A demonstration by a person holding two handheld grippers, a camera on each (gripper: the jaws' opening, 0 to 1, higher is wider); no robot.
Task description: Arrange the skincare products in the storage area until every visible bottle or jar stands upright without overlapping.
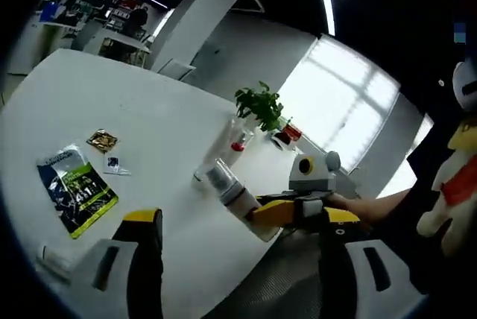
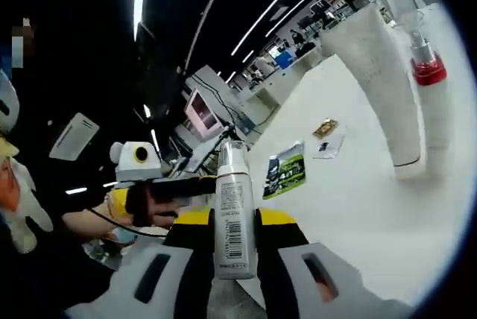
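A white pump bottle (image 2: 234, 185) with a barcode label lies lengthwise between the yellow-tipped jaws of my right gripper (image 2: 233, 218), which is shut on it above the table's near edge. In the left gripper view the same bottle (image 1: 227, 188) points its cap at the table, with the right gripper (image 1: 298, 211) coming in from the right. My left gripper (image 1: 242, 222) stands open with nothing between its jaws. On the table stand a tall white tube (image 2: 380, 80) and a clear bottle with a red band (image 2: 426, 69), also seen as the tube (image 1: 216, 147) and the red-banded bottle (image 1: 238, 142).
A green and blue packet (image 1: 74, 188), a gold sachet (image 1: 102, 140) and a small sachet (image 1: 113, 164) lie on the white table (image 1: 149, 103). A potted plant (image 1: 261, 106) and a red-capped item (image 1: 289, 133) stand farther back. A white tube (image 1: 56, 259) lies at the near left. A plush toy (image 1: 455, 177) hangs at the right.
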